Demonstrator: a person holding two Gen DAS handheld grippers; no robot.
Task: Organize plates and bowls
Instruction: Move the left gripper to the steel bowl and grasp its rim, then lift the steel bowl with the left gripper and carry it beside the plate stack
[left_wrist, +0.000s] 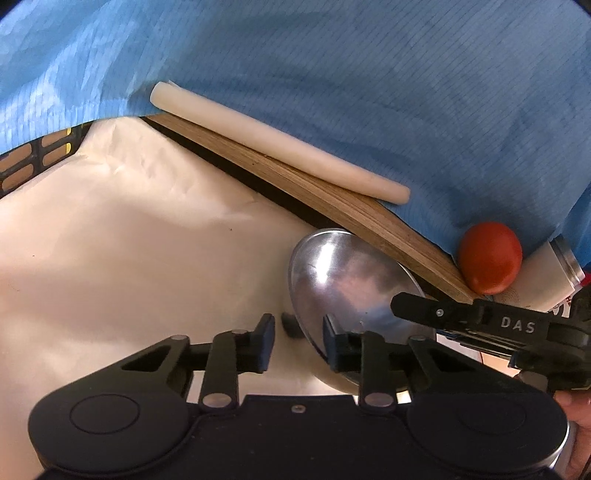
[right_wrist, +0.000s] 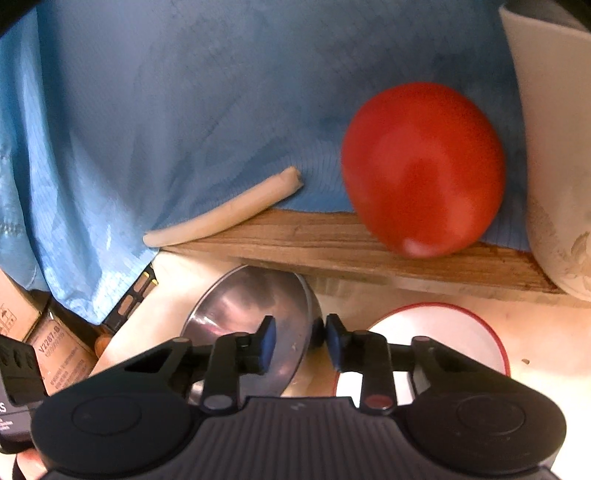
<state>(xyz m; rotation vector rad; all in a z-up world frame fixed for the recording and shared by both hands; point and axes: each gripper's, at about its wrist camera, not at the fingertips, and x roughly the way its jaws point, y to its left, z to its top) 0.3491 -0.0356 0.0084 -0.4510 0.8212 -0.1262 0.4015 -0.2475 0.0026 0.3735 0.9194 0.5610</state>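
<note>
Both grippers are seen straddling opposite rim edges of the shiny round steel bowl (left_wrist: 351, 291): left gripper (left_wrist: 298, 341) at its left edge, right gripper (right_wrist: 301, 338) at its right, jaws narrowed around the rim, contact not resolvable, bowl tilted against the wooden board (right_wrist: 332, 240).

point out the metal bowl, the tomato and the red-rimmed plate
metal bowl (left_wrist: 343, 291), left wrist view, inner surface
tomato (right_wrist: 424, 166), right wrist view, middle of skin
red-rimmed plate (right_wrist: 443, 332), right wrist view, bare white face
</note>
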